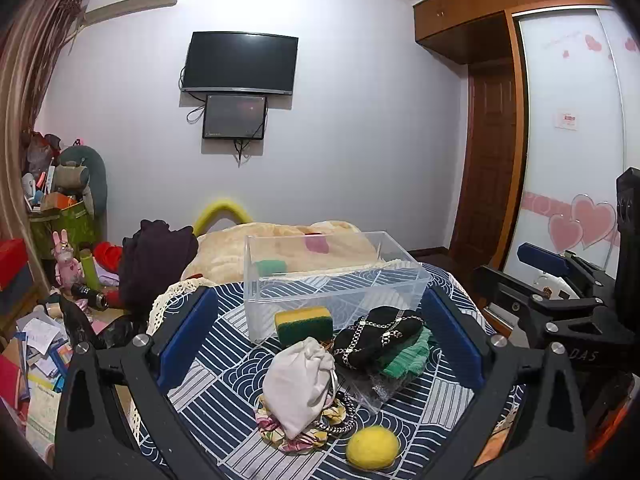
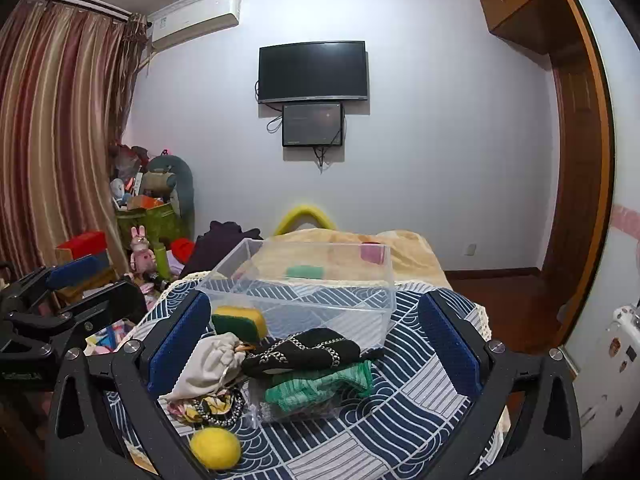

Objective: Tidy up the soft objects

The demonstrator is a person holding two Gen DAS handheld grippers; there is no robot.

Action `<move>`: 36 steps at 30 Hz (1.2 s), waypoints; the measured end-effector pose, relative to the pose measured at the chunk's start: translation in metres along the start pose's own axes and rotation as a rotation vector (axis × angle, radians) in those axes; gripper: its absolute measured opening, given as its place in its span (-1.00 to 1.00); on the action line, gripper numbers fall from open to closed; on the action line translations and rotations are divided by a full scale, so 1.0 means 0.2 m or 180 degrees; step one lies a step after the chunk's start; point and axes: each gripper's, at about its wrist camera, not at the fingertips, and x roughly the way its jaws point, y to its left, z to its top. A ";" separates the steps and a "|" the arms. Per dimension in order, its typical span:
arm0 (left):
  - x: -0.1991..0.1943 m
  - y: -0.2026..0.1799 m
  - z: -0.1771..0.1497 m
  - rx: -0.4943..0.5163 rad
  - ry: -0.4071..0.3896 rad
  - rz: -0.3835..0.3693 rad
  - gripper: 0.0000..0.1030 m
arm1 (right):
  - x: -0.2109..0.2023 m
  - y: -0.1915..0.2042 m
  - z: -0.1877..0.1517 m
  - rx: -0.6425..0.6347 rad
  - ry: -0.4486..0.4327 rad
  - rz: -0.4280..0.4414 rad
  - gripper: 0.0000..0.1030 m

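Since both grippers, left (image 1: 320, 336) & right (image 2: 316, 344), hang w/ jaws apart & empty, nothing's grabbed yet: white pouch (image 1: 298, 384), sponge (image 1: 304, 324), yellow ball (image 1: 373, 447) sit heaped just before the clear bin (image 1: 332, 276), prob for short drops in

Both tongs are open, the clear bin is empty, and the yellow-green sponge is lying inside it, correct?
Not quite: the left wrist view shows the yellow-green sponge outside the clear bin, on the cloth against its front wall. The rest stands.
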 end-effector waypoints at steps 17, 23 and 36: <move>0.02 0.01 -0.01 -0.0035 0.0032 0.0020 1.00 | 0.00 0.00 -0.02 0.0047 0.0034 0.0089 1.00; 0.02 0.01 -0.01 -0.0018 0.0037 0.0013 1.00 | 0.00 0.01 -0.02 0.0054 0.0038 0.0113 1.00; 0.02 -0.01 -0.01 0.0005 0.0028 -0.0009 1.00 | -0.01 0.01 -0.02 0.0076 0.0041 0.0124 1.00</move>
